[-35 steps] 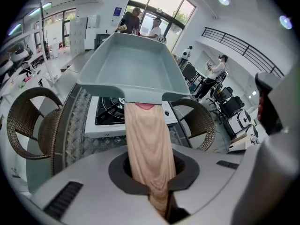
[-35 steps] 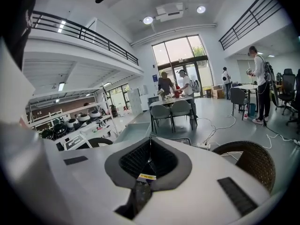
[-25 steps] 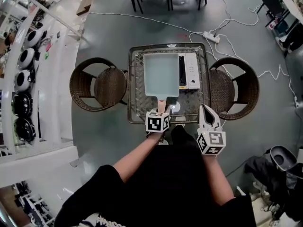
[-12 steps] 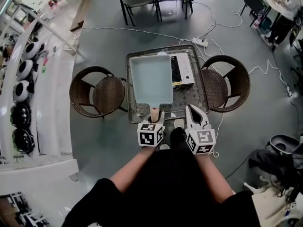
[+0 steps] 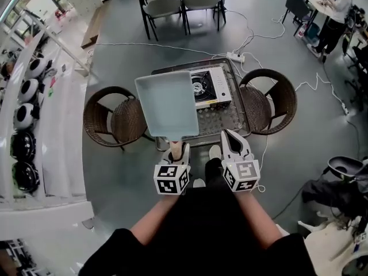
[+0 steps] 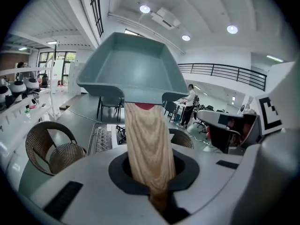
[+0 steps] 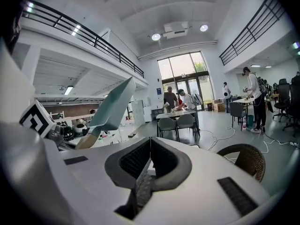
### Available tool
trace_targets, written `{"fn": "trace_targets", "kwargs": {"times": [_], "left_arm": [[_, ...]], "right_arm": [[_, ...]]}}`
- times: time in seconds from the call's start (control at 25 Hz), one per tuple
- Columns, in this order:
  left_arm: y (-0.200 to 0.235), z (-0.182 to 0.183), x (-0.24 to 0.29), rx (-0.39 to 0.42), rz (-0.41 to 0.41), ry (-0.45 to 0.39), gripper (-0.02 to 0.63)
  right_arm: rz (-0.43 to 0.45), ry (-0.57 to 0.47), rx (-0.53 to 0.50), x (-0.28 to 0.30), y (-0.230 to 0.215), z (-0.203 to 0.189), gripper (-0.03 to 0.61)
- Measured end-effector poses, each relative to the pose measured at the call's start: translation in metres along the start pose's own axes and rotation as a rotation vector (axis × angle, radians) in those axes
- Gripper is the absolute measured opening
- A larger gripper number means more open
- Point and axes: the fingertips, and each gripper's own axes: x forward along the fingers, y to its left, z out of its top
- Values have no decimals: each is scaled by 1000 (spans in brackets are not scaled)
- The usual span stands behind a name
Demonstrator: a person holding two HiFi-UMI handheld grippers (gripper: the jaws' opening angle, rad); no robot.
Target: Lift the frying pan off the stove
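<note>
A pale teal square frying pan (image 5: 167, 104) hangs in the air above the left half of the small glass-topped table (image 5: 231, 119). My left gripper (image 5: 177, 149) is shut on its wooden handle (image 6: 147, 149). In the left gripper view the pan (image 6: 133, 69) tilts up and away from me. The white portable stove (image 5: 210, 87) sits on the table to the pan's right, its black burner bare. My right gripper (image 5: 228, 135) is shut on nothing, near the table's front edge, right of the handle. The right gripper view shows the pan (image 7: 115, 107) edge-on at the left.
Two round wicker chairs flank the table, one left (image 5: 112, 117) and one right (image 5: 267, 99). A power strip (image 5: 234, 56) and white cables lie on the floor behind. A white shelf with helmets (image 5: 26, 114) runs along the left. Tables, chairs and people stand farther back.
The pan has risen off the stove and shifted left, uncovering the burner. Both grippers have drawn back toward me, and the right one has moved closer to the left.
</note>
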Motion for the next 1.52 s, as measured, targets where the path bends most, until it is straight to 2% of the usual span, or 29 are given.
{"fn": "trace_targets", "kwargs": {"times": [0.24,0.48,0.8,1.08,1.32,1.52], "left_arm": [[6,10,-23,53,27,-53,43],[8,20,-31,70,41,-93,43],[7,33,-37,76,57,-157,41],[11,47,-40,72,54,-179,41],[10,58,-35,140,66,-199,41],[11,61,-26,145,72,-207,41]], "right_arm": [[21,-38,-4,-7,25,11,31],[6,-45,-70,-8,33,21,31],[-13,-33,-7,-8,25,19,29],[-12,-47,-50,-3,33,27,29],[-19,-52,-52,0,25,30,29],[-23,-63,-59,8,17,34,29]]}}
